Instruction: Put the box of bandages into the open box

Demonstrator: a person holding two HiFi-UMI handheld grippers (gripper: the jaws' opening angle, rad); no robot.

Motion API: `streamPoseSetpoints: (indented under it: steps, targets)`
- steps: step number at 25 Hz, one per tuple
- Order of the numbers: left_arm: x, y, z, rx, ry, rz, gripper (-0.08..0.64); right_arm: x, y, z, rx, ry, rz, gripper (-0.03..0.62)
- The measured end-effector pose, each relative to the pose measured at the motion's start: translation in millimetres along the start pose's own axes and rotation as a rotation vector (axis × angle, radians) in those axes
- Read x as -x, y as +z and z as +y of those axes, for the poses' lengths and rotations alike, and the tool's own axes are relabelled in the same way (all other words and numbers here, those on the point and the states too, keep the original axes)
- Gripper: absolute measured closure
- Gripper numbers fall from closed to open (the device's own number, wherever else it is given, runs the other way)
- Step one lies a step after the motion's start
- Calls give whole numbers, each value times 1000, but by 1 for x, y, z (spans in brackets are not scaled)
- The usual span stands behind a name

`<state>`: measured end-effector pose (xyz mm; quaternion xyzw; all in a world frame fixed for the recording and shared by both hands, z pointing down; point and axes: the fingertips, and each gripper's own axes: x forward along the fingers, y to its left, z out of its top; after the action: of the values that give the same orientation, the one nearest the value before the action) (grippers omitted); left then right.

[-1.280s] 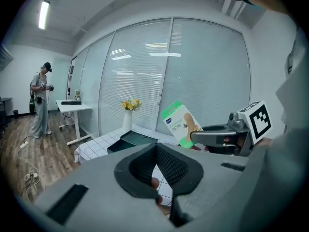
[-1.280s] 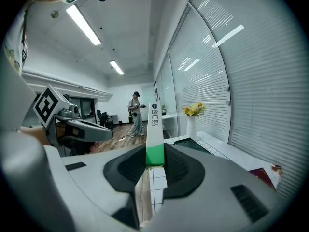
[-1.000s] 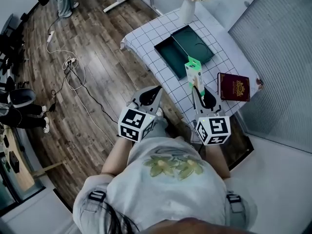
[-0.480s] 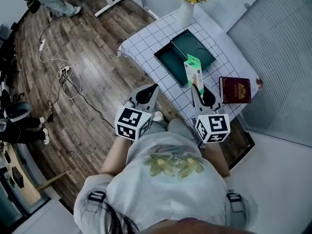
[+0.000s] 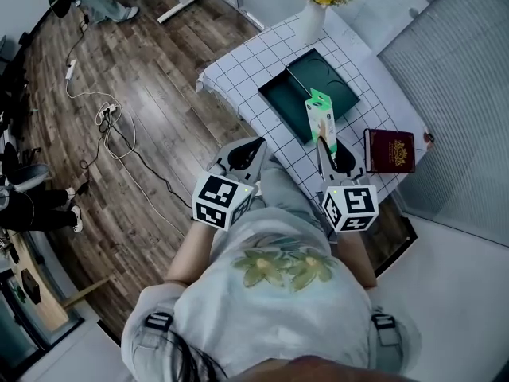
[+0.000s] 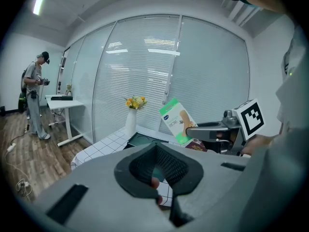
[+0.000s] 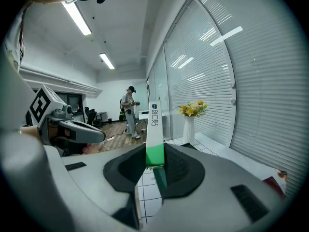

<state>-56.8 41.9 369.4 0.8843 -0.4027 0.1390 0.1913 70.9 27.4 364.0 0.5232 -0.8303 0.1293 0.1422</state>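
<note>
The box of bandages (image 5: 320, 116), white with a green end, stands upright in the air over the near part of the table. My right gripper (image 5: 326, 142) is shut on its lower end. In the right gripper view the box of bandages (image 7: 154, 129) shows edge-on between the jaws. The open box (image 5: 278, 98) is dark green and lies flat just beyond it, with its lid (image 5: 330, 76) spread alongside. My left gripper (image 5: 254, 148) hangs off the table's near-left edge, shut and holding nothing. From the left gripper view, the box of bandages (image 6: 176, 121) sits at the right gripper's tip.
The table (image 5: 238, 66) has a white checked cloth. A white vase of yellow flowers (image 5: 312, 18) stands at its far end and a dark red book (image 5: 390, 150) lies at the near right. Cables (image 5: 111, 122) run over the wooden floor. A person (image 7: 129, 110) stands far off.
The head view has drifted a little. Both grippers and the held box of bandages keep nearly the same place relative to the table.
</note>
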Motion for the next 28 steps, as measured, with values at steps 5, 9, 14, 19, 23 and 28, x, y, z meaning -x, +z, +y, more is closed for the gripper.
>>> streamPoseSetpoints:
  steps: [5, 9, 14, 19, 23, 28]
  targets:
    - [-6, 10, 18, -11, 24, -8, 563, -18, 5, 0, -2, 16, -6, 506]
    - [-15, 14, 28, -11, 24, 2, 564, -33, 10, -5, -1, 20, -3, 506]
    - [-31, 15, 42, 0, 26, 21, 565, -50, 10, -14, -7, 21, 15, 506]
    - [-50, 17, 54, 6, 15, 40, 564, -68, 1, -21, -22, 26, 57, 506]
    - [-64, 24, 65, 18, 11, 41, 564, -83, -4, -24, -20, 42, 89, 506]
    - [-85, 20, 71, 33, -3, 70, 564, -99, -3, -34, -18, 49, 110, 506]
